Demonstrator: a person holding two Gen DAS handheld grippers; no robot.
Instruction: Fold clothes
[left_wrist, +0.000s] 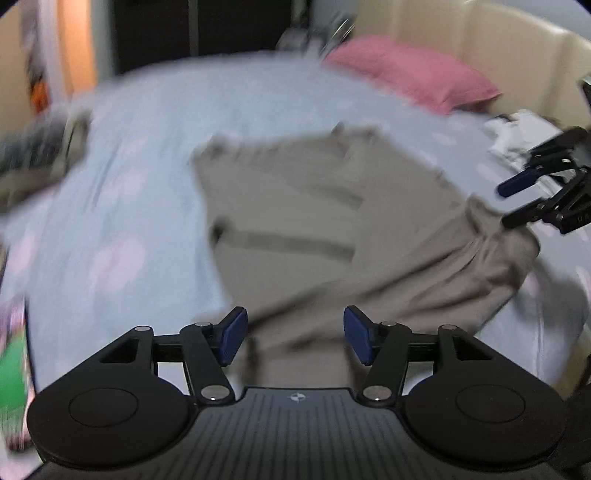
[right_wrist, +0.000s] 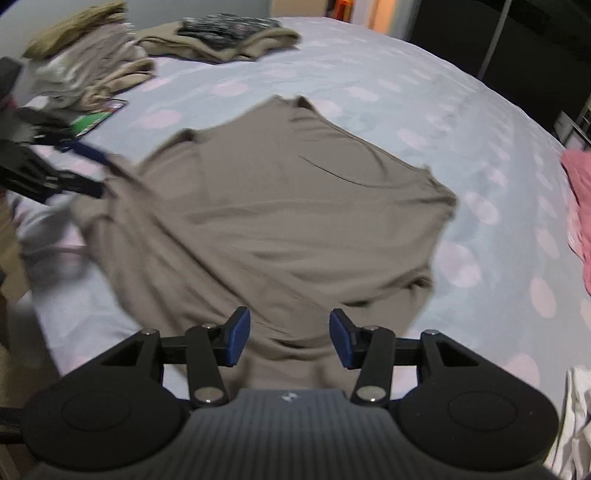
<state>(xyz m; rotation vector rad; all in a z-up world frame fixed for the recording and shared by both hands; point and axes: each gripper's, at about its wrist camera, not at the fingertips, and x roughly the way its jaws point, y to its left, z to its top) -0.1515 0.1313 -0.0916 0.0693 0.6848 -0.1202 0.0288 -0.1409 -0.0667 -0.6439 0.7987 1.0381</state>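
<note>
While both tongs are hanging spread with nothing pinched, left gripper and right gripper, we're watching one brown shirt lying rumpled mid-bed. We're fearing its bunched near hem is creasing into any fold. We're counting two far-left clothes piles, one pink pillow.

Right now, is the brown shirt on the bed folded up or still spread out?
Mostly spread out. The brown shirt lies wide across the dotted sheet, and only its near edge is bunched. No neat fold shows.
</note>
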